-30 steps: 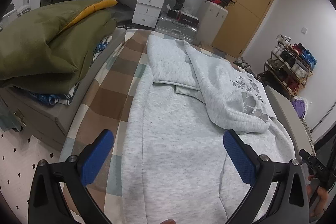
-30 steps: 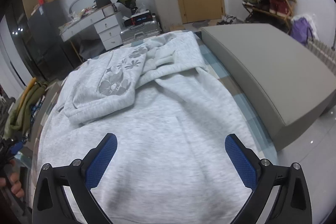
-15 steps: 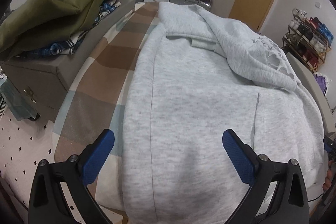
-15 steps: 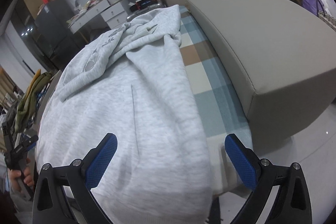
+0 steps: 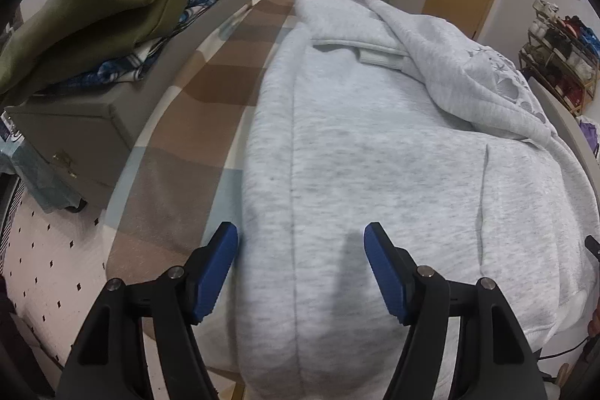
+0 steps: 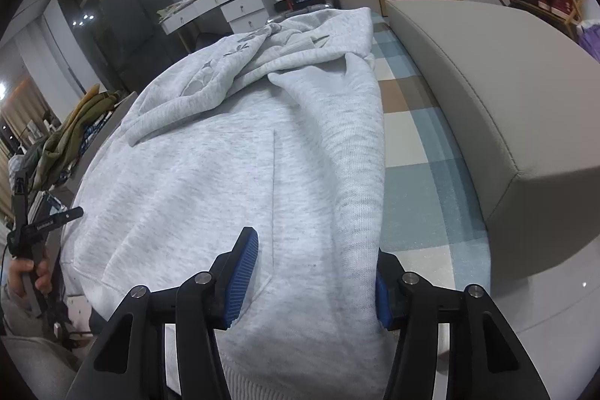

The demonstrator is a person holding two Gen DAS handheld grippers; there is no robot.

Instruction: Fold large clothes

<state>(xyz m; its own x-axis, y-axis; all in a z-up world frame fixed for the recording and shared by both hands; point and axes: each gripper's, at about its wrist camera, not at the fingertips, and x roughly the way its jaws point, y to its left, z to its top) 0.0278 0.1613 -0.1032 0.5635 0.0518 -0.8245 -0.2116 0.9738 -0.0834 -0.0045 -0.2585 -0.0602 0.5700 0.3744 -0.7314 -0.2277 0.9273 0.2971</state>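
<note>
Hoodie [image 5: 375,175] hem sits between both half-open grippers, left gripper [image 5: 300,272] and right gripper [image 6: 315,272] (neither pinching yet).

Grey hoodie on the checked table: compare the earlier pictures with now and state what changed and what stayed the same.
Both tools dropped toward the near hem of the grey hoodie and their jaws narrowed: the left tool straddles its left edge, the right tool its right edge. Neither has clamped yet. The hoodie, its folded sleeves and the olive jacket stayed put.
</note>
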